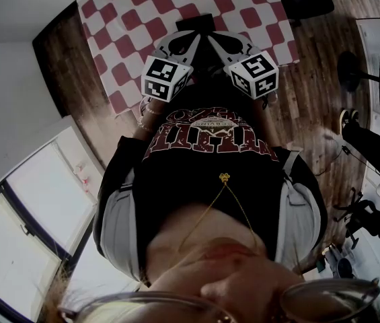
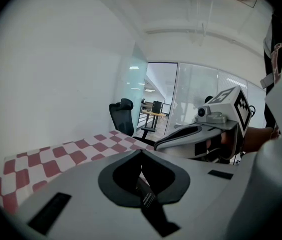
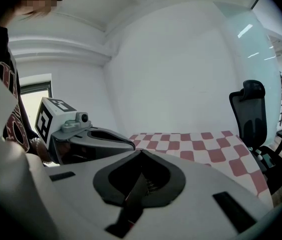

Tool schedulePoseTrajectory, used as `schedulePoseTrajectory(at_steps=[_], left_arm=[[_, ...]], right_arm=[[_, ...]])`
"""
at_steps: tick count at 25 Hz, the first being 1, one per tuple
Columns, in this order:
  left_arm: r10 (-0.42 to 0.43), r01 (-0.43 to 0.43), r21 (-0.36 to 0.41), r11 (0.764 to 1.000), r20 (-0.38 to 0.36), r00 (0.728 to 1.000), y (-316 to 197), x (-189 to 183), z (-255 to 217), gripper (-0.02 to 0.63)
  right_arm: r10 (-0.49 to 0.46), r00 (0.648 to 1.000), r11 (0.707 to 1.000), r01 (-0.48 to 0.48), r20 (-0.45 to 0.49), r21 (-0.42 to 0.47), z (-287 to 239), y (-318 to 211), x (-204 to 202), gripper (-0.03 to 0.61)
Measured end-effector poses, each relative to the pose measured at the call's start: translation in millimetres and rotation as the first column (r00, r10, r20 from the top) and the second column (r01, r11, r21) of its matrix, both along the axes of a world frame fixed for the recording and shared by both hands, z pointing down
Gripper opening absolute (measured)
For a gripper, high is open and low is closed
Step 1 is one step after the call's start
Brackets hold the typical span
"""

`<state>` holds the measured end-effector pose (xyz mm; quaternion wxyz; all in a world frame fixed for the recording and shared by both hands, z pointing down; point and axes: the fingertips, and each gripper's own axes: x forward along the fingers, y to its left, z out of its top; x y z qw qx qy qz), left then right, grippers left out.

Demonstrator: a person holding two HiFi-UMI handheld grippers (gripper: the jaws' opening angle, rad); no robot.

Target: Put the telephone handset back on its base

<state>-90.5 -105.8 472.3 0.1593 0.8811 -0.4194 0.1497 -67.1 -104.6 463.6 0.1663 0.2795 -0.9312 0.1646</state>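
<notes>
No telephone handset or base can be made out in any view. In the head view, my left gripper (image 1: pixel 191 39) and right gripper (image 1: pixel 218 39) are held side by side close to the person's chest, above the near edge of a red-and-white checked tablecloth (image 1: pixel 142 19). A dark shape (image 1: pixel 197 23) lies on the cloth just beyond the tips; I cannot tell what it is. The left gripper (image 2: pixel 141 152) is shut with nothing between its jaws, and so is the right gripper (image 3: pixel 141 152). Each gripper view shows the other gripper alongside: the right one (image 2: pixel 200 136) and the left one (image 3: pixel 88 141).
A black office chair (image 2: pixel 122 115) stands past the far end of the table, also the chair (image 3: pixel 253 119) in the right gripper view. White walls flank the table. Wooden floor (image 1: pixel 311 93) lies to the right, with another person's leg and shoe (image 1: pixel 368 143) there.
</notes>
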Motion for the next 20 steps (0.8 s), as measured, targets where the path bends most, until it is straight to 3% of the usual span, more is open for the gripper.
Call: schedulePoseTrajectory(at_steps=[20], left_arm=[[0.002, -0.002, -0.024, 1.000, -0.006, 1.000, 2.9, -0.4, 7.4, 0.011]], right_arm=[[0.002, 1.000, 1.000, -0.003, -0.006, -0.022, 5.9, 1.7, -0.3, 0.020]])
